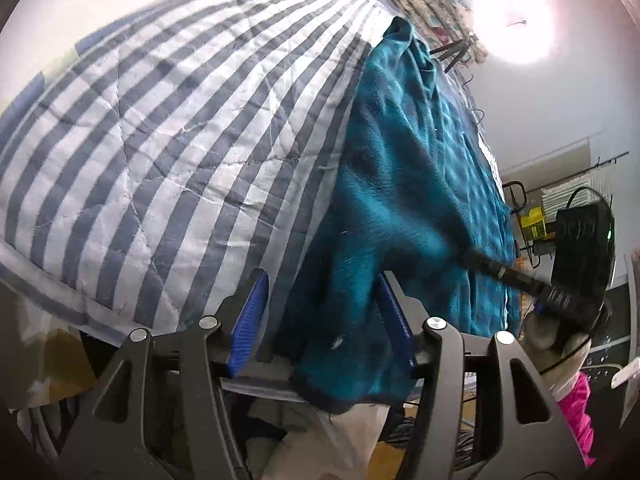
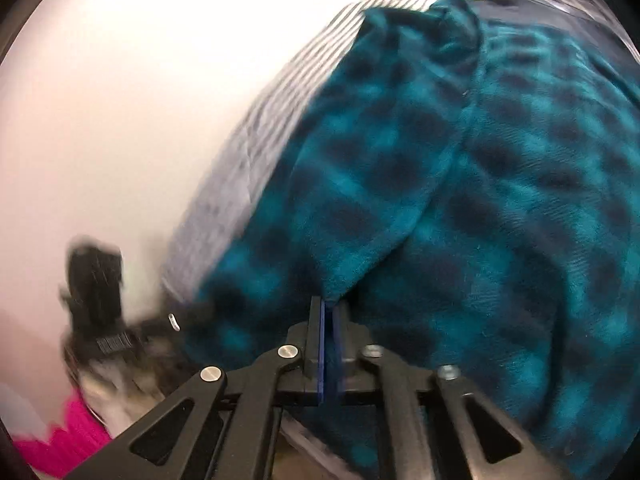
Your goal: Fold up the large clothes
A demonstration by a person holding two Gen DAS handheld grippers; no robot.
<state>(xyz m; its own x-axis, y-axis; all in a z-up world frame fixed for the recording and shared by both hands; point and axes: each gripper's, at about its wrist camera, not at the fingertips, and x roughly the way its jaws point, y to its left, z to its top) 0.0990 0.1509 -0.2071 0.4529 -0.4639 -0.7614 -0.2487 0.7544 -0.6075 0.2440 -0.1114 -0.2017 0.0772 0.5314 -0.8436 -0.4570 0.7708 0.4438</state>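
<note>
We see the teal fleece garment [image 1: 400, 184] draped over the striped quilt [image 1: 160, 120], its hem hanging between the spread blue pads of our left gripper [image 1: 320, 320]. Our right gripper [image 2: 330, 344] pinches a fold of it, with a floral cloth [image 1: 432, 4] beyond.

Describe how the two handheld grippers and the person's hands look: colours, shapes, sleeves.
Both the left gripper and right gripper are matte black angular linkages with triangular cut-outs and silver pivot bolts, carrying blue ribbed finger pads. The person's hand wears a pale grey glove with a bright pink sleeve.
</note>
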